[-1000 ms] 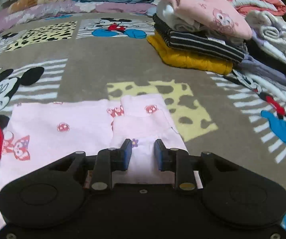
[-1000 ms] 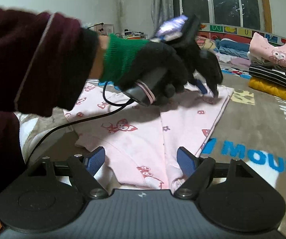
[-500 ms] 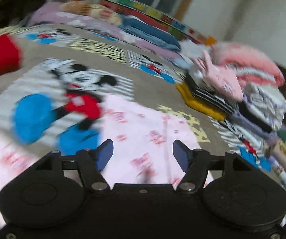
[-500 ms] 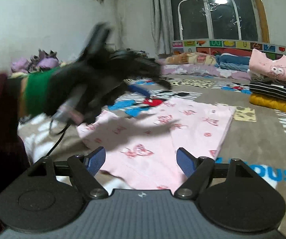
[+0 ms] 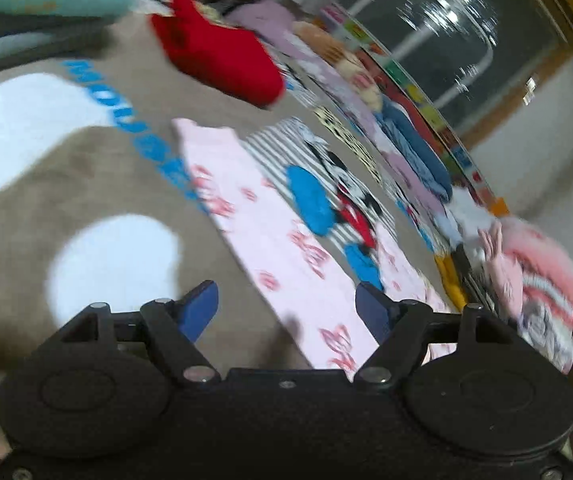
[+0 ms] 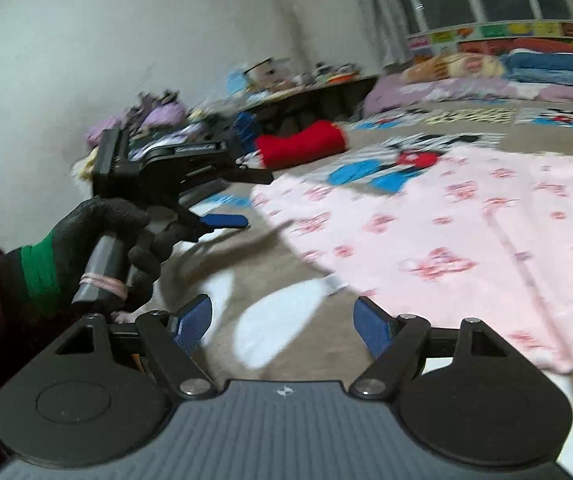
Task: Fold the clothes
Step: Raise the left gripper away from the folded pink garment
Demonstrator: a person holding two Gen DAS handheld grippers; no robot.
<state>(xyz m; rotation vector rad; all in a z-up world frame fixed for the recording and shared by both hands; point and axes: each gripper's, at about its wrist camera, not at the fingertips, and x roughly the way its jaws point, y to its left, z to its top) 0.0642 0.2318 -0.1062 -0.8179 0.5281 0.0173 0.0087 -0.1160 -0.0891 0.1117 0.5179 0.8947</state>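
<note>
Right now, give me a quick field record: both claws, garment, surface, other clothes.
left claw: open, empty, over the blanket beside the garment
right claw: open, empty, short of the garment's near edge
left hand: black glove, gripping the handle
garment: pink, printed, flat on the blanket, not held
blanket: brown, cartoon mouse print
red item: beyond the garment
stack: folded clothes, far side
image: motion-blurred

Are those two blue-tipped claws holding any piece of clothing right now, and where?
Nothing. The left gripper and right gripper are both open and empty; the pink garment lies flat on the blanket.
</note>
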